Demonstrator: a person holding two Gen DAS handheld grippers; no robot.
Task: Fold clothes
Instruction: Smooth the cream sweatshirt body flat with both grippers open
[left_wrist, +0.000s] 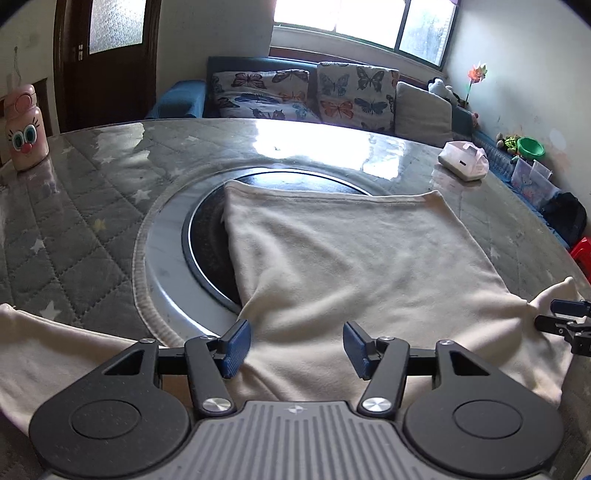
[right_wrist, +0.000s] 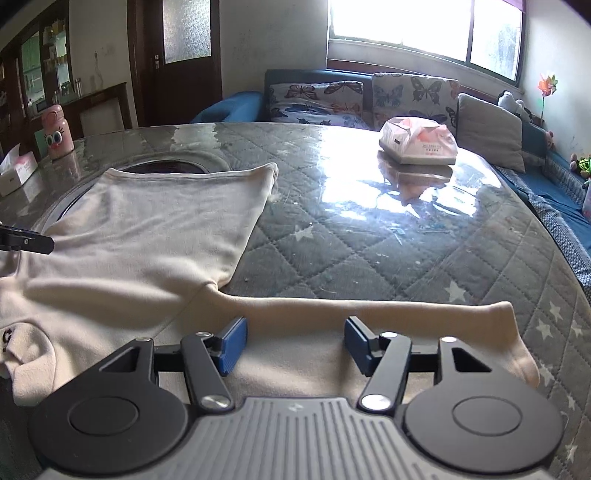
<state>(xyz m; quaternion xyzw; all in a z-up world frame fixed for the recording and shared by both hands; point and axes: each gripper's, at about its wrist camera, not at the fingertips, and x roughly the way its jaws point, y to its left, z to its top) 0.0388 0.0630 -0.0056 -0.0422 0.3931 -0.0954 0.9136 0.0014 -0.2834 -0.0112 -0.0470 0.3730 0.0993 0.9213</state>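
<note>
A cream long-sleeved top (left_wrist: 343, 258) lies flat on the round table, its hem at the far side, over the black inset disc (left_wrist: 207, 236). My left gripper (left_wrist: 297, 349) is open, its blue pads over the near part of the top's body. One sleeve runs off to the left (left_wrist: 55, 347). In the right wrist view the same top (right_wrist: 147, 236) lies at left, and its right sleeve (right_wrist: 406, 314) stretches to the right. My right gripper (right_wrist: 291, 345) is open just above that sleeve. It shows in the left wrist view (left_wrist: 565, 321) at the right edge.
A quilted grey star-patterned cover under glossy plastic (right_wrist: 406, 236) tops the table. A tissue pack (right_wrist: 419, 142) lies at the far right, a pink cartoon bottle (left_wrist: 27, 129) at the far left, a tissue box (right_wrist: 16, 173) beside it. A sofa with butterfly cushions (left_wrist: 314, 96) stands behind.
</note>
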